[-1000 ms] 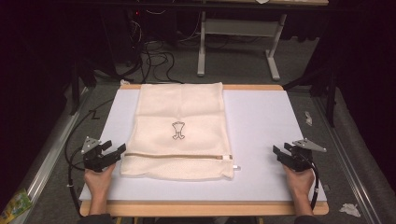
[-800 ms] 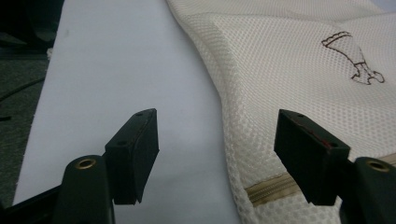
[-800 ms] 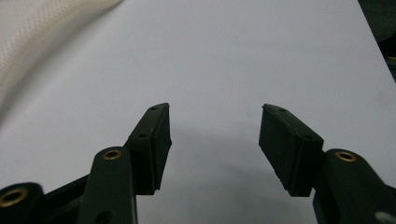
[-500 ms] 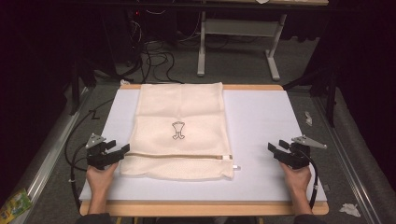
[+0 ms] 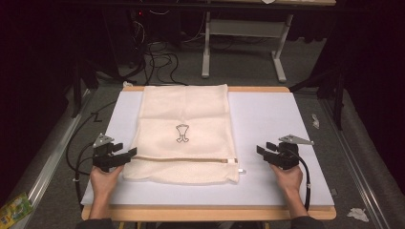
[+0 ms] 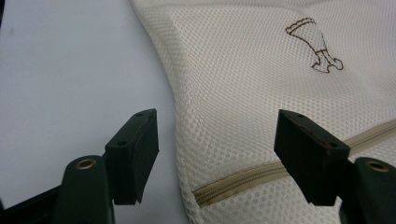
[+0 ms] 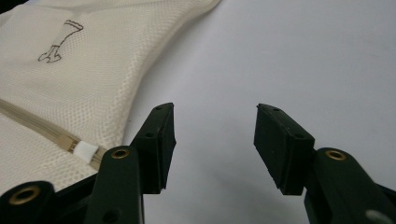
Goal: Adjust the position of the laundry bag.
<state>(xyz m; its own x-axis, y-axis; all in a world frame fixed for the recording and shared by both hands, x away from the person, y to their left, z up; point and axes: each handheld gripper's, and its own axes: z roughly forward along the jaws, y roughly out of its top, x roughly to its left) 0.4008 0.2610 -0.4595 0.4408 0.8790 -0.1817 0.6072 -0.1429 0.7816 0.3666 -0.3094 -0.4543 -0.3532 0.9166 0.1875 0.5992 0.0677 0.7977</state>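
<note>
A cream mesh bag [image 5: 184, 114] with a small brown emblem lies flat on the white table [image 5: 272, 119]. A tan zipper [image 5: 186, 160] runs across the bag near its front end. My left gripper [image 5: 125, 150] stands open at the bag's left edge, and its jaws [image 6: 215, 135] straddle that edge of the bag [image 6: 261, 70] just above the zipper's end [image 6: 243, 179] without pressing on it. My right gripper [image 5: 264, 148] is open over bare table right of the bag. Its jaws [image 7: 215, 135] have just been closing a little, with nothing between them. The white zipper pull [image 7: 86, 150] lies to their left.
The table's wooden edge [image 5: 205, 213] runs along the front. Black cables [image 5: 157, 57] and a grey table frame [image 5: 239, 33] stand on the floor behind. A green packet [image 5: 14, 210] and paper scraps [image 5: 358, 214] lie on the floor at either side.
My right gripper has moved left toward the bag's zipper end. My left gripper has shifted slightly right onto the bag's left edge. The bag has not moved.
</note>
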